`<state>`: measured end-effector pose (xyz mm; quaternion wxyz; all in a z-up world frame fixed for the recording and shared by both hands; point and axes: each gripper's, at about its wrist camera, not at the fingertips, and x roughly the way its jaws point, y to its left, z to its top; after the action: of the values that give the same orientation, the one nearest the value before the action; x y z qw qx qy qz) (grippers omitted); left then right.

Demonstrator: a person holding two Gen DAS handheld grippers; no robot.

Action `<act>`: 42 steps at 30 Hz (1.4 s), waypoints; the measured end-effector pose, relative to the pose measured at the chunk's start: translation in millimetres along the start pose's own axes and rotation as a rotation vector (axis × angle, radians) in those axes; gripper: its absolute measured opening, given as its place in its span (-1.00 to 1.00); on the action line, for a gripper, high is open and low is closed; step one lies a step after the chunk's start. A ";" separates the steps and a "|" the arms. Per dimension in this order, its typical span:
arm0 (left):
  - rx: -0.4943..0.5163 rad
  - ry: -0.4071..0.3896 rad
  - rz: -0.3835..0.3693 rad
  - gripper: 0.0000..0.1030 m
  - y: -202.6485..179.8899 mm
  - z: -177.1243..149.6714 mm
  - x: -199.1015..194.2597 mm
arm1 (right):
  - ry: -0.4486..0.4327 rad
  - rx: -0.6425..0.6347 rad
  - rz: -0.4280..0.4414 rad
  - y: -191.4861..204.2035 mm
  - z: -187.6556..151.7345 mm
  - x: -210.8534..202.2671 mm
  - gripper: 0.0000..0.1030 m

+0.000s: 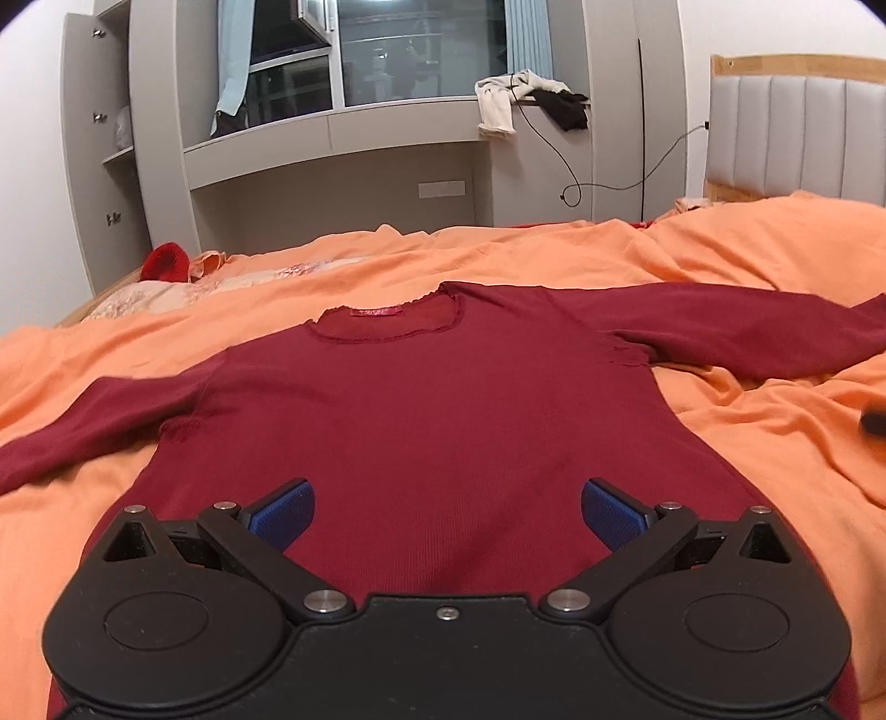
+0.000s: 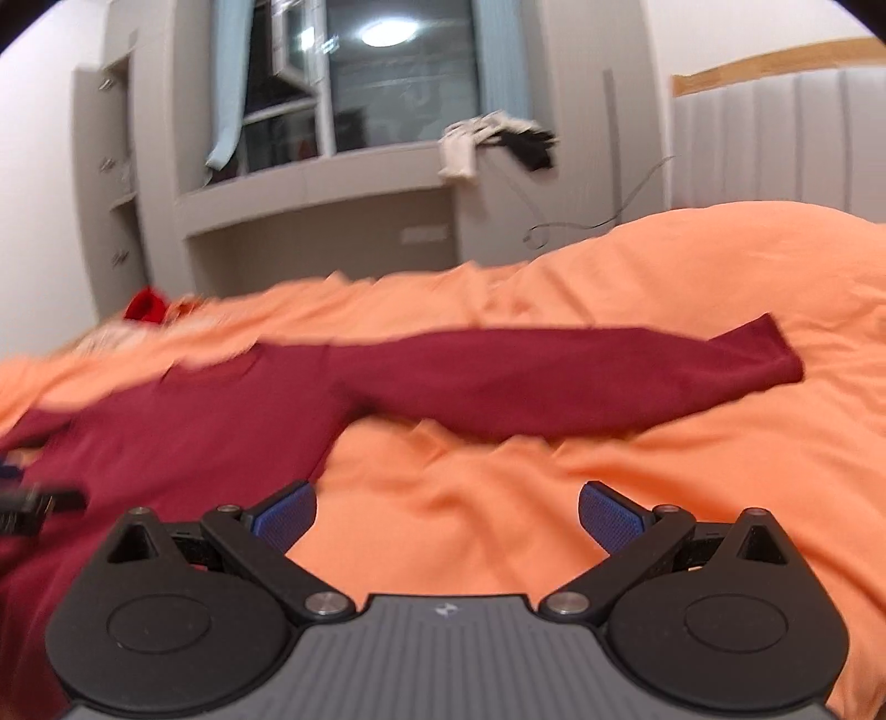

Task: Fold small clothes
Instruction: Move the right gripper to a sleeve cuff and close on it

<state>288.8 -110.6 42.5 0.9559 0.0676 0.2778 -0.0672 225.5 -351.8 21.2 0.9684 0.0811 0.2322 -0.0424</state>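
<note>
the red top (image 1: 421,410) is laid flat mid-bed (image 1: 747,249); both the left gripper (image 1: 447,515) and right gripper (image 2: 447,515) are held wide apart (empty), so the right sleeve (image 2: 581,382) is best pinched at its cuff.

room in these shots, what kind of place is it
Most likely a bedroom. The red top lies spread on a bed with an orange duvet, a padded headboard stands at one end, and built-in cupboards frame the window.
</note>
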 end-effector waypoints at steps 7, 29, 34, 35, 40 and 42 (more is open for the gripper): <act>0.000 0.010 -0.006 0.99 5.0 0.6 27.2 | -0.076 0.094 -0.148 -40.1 29.7 44.4 1.00; -0.024 0.031 -0.013 0.99 23.0 -29.9 39.3 | -0.128 0.410 -0.219 -140.3 21.8 84.9 0.99; -0.037 0.034 -0.014 0.99 23.6 -30.4 40.5 | -0.166 0.514 -0.341 -165.9 31.0 99.2 0.65; -0.037 0.031 -0.013 0.99 23.6 -30.2 40.3 | -0.170 0.520 -0.366 -169.1 32.1 103.0 0.62; -0.065 -0.021 -0.004 0.99 30.8 -25.0 32.0 | -0.224 0.540 -0.479 -180.7 32.4 122.6 0.36; -0.084 -0.066 0.013 0.99 37.7 -20.4 24.6 | -0.244 0.553 -0.509 -184.9 29.3 128.7 0.06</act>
<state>304.9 -72.4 15.7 0.9670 0.0271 0.2480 -0.0515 330.7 -544.5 -37.2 0.8891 0.2730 0.1081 -0.3512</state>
